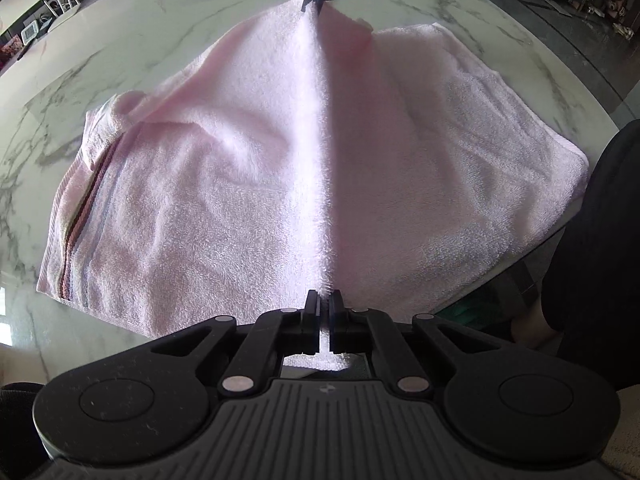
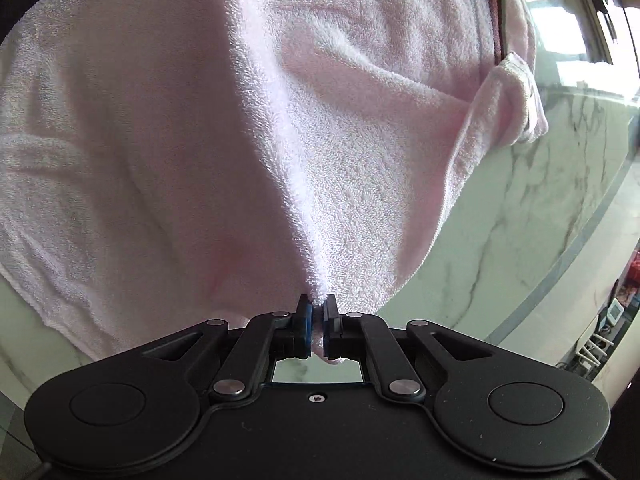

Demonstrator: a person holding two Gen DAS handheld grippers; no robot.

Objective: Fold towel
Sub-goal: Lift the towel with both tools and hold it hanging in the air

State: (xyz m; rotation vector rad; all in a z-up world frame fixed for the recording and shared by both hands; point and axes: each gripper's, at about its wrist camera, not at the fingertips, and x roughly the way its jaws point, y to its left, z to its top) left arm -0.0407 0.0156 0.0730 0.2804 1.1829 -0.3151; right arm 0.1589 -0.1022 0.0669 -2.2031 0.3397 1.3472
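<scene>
Item: pink towel (image 1: 248, 184), tented over the marble table (image 1: 60, 80), its lifted ridge running straight from my left gripper (image 1: 324, 300) to my right gripper (image 1: 316, 2) opposite. Both sets of jaws are clamped on that ridge. Striped end (image 1: 80, 216) lies to the left in the left wrist view; I judge the fold carries across the ridge.

Support: white marble-look table (image 1: 132, 64) w/ grey veining, glossy top. Pink terry towel (image 1: 224, 184) lies directly on it; striped end at left, centre ridge raised off surface.
</scene>
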